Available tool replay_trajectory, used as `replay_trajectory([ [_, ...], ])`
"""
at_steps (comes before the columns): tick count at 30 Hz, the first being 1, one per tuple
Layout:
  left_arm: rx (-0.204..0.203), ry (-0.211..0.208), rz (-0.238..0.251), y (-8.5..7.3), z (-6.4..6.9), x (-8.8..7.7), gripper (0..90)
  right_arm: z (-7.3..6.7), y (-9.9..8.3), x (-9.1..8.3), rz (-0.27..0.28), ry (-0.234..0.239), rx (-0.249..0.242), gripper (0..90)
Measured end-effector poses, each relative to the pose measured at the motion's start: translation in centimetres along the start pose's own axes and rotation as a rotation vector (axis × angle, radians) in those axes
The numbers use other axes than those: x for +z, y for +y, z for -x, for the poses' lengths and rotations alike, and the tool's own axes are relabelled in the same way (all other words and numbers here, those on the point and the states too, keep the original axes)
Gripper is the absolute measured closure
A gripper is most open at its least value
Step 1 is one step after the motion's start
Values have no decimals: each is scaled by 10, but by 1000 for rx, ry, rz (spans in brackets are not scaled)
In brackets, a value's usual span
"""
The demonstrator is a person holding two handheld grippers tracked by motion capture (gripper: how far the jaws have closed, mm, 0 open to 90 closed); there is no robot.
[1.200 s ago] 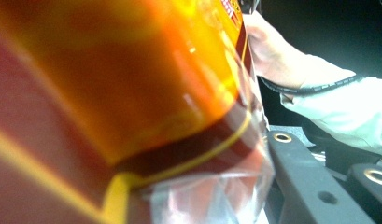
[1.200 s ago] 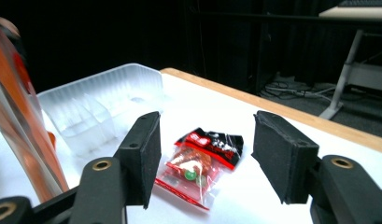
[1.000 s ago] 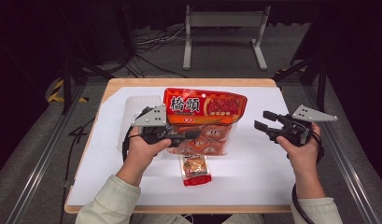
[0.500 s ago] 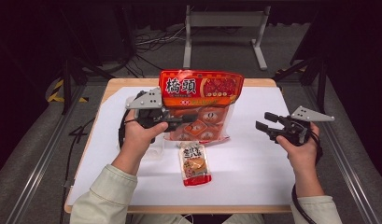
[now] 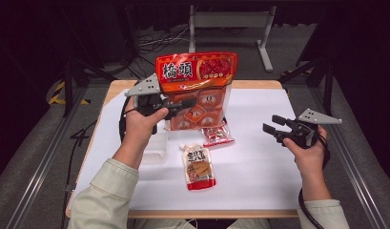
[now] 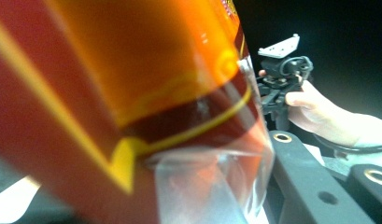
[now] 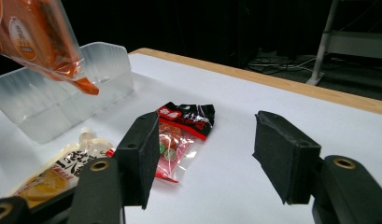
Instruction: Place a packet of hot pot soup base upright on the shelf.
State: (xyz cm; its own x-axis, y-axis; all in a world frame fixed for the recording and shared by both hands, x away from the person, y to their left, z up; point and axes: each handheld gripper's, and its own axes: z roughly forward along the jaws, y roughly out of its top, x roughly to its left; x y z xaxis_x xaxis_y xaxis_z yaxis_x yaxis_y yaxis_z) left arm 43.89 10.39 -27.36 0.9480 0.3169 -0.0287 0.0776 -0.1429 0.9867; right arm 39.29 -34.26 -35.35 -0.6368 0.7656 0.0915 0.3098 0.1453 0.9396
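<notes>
nearest, below and between both sets of fingers, a pale sauce pouch (image 5: 198, 166) with a red bottom edge, flat on the white desk (image 5: 259, 162). just beyond it, a small red and black packet (image 5: 216, 135), also flat on the desk, lying ahead of the right gripper (image 5: 272, 125) and a little toward its left finger (image 7: 141, 156) in the right gripper view. right fingers spread apart with nothing between them, held above the desk, well apart from the bag. beside the pouch, under the left forearm, a clear plastic tray (image 7: 62, 100) resting on the desk. farther off, left gripper (image 5: 185, 104) raised above the desk, fingers clamped on the side of a big red and orange bag (image 5: 198, 88), hanging upright with its clear lower part showing small packs inside. bottom corner of the bag dangling over the tray in the right gripper view.
</notes>
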Motion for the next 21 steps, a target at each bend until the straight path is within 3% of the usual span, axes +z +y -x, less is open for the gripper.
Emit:
replay_trajectory([
  [4,6,36,-15,2,-7,0,711,2,-2,1,-4,-4,7,417],
  [7,13,86,-18,3,-11,-3,711,3,-2,0,-5,-4,15,418],
  [14,-1,115,-14,1,-23,-7,711,3,-4,2,-9,-2,20,417],
  [21,9,179,-12,-6,-36,-15,710,3,-4,1,-7,-1,30,409],
])
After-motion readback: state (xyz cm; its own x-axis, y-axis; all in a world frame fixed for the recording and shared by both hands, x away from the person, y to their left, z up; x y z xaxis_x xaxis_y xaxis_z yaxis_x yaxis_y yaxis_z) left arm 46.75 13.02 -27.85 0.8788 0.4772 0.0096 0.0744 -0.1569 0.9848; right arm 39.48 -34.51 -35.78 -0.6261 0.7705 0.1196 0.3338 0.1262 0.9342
